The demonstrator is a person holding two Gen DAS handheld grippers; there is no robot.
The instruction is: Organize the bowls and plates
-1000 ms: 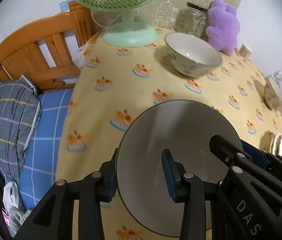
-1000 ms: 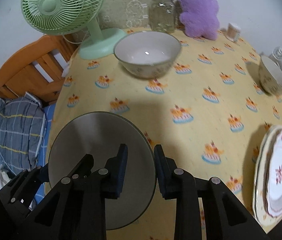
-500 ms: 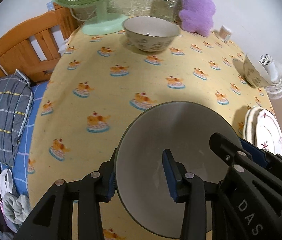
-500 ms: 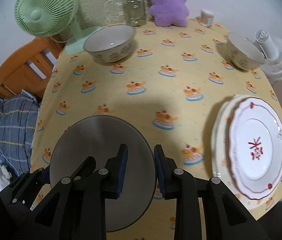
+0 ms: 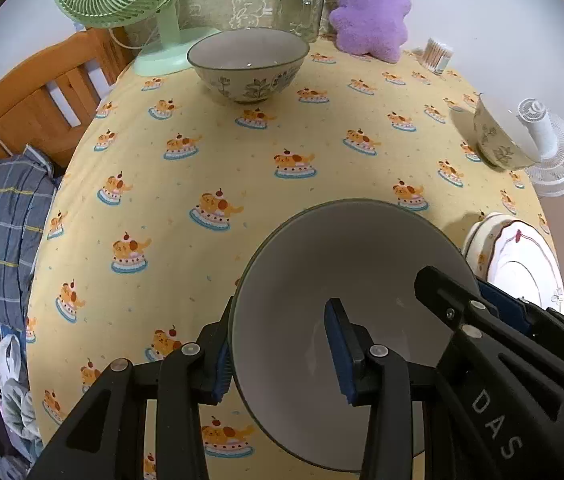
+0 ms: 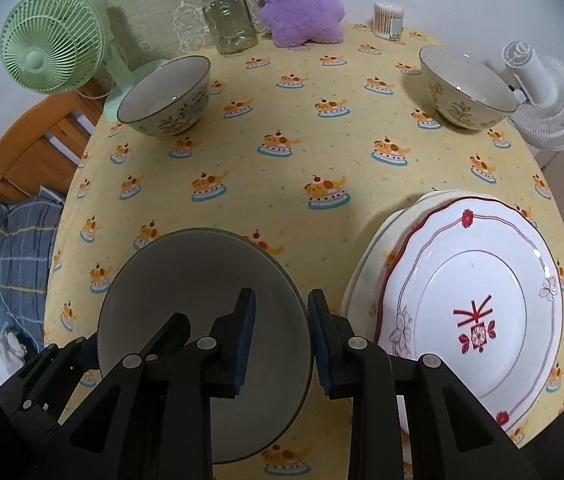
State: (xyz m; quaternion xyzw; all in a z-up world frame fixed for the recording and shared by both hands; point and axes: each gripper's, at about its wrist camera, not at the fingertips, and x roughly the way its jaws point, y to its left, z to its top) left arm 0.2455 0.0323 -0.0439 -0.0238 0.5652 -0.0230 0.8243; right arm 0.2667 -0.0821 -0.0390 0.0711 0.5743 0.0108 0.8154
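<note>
I hold a grey-white bowl between both grippers above the near part of the table. My left gripper is shut on its left rim. My right gripper is shut on its right rim; the bowl fills the lower left of the right wrist view. A floral bowl stands at the back left by the green fan, also in the left wrist view. A second floral bowl stands at the back right. A stack of plates with a red-patterned plate on top lies at the near right.
A green fan, a glass jar, a purple plush and a cotton-swab tub line the back of the yellow tablecloth. A white fan stands at the right edge. A wooden bed frame and bedding lie left.
Both grippers have carried the bowl back and to the right, away from the fan. The plate stack and the right floral bowl have come fully into view.
</note>
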